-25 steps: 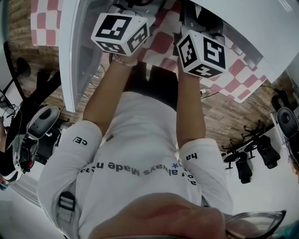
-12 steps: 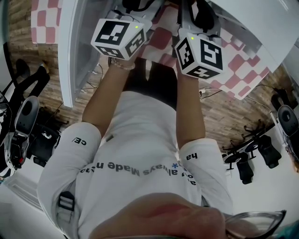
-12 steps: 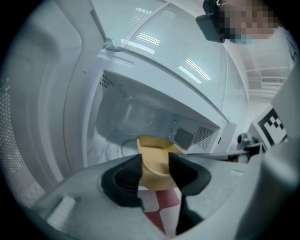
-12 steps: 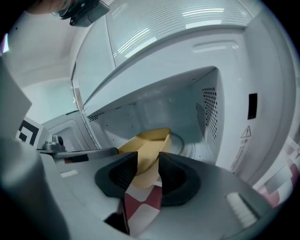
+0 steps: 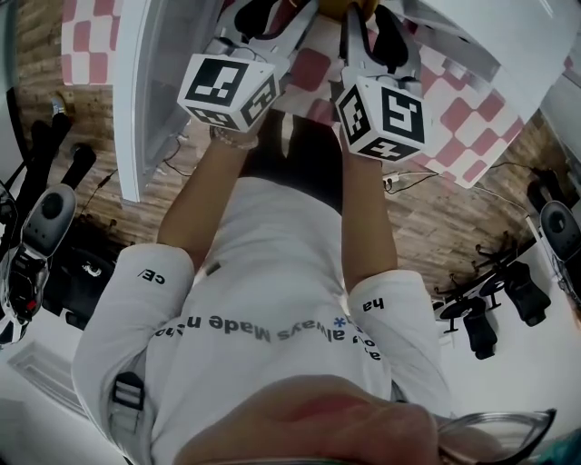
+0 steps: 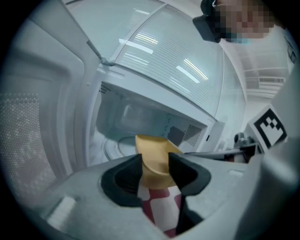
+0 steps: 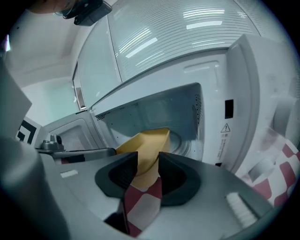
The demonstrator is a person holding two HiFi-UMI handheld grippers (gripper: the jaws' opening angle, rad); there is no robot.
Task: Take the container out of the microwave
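A yellow container (image 6: 153, 154) hangs just in front of the open white microwave (image 7: 187, 101), above a red-and-white checked cloth (image 7: 140, 206). My left gripper (image 6: 154, 163) is shut on one side of its rim. On the opposite side of the rim (image 7: 149, 143) my right gripper (image 7: 147, 163) is shut as well. In the head view only a sliver of the container (image 5: 356, 7) shows at the top edge, between the left gripper (image 5: 269, 18) and the right gripper (image 5: 378, 25). The glass turntable (image 6: 119, 146) lies bare inside the cavity.
The microwave door (image 5: 136, 100) stands swung open on the left. The checked cloth (image 5: 463, 136) covers the table under the microwave. Wooden floor (image 5: 436, 227), tripods and camera gear (image 5: 50, 227) surround the person.
Both grippers have drawn back toward the person. Their jaws and a bit of the yellow container now show at the top of the head view.
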